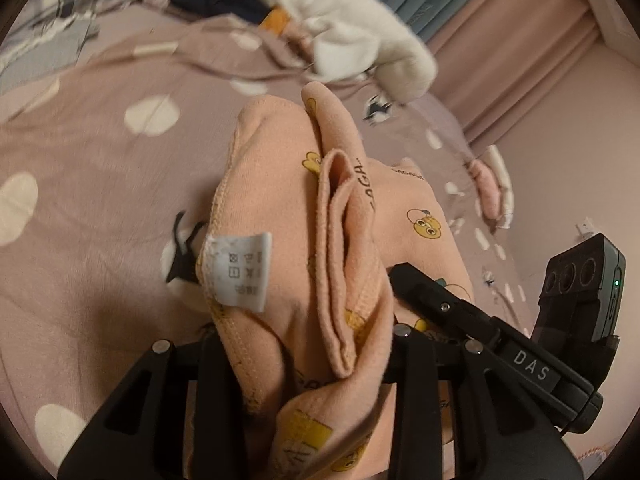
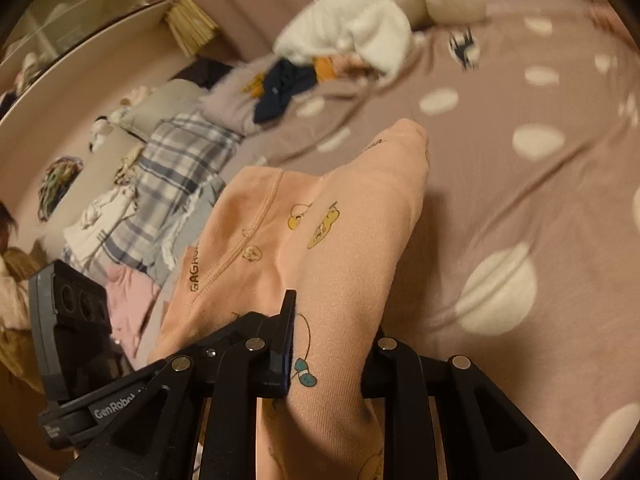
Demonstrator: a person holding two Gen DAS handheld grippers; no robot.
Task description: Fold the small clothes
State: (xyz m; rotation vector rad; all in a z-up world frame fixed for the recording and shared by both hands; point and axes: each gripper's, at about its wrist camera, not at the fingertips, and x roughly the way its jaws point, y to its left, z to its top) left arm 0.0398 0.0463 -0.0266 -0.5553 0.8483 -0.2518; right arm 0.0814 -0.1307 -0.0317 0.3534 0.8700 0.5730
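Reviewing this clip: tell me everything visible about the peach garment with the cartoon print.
The peach garment is a small, soft knit piece printed with yellow cartoon characters and "GAGA" lettering, with stitched seams and a white care label at one edge. It is bunched and creased, not yet folded flat. The left tongs and right tongs are each shut on a gathered part of it, and it hangs between them over the pink bedsheet with white spots. Whether any part rests on the sheet is unclear.

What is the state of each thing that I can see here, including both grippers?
Peach garment: bunched, held up off the bed by both grippers.
Care label: exposed, hanging outward.
Left gripper: shut on the peach garment.
Right gripper: shut on the peach garment.
White fleece garment: crumpled, unfolded.
Navy garment: crumpled, unfolded.
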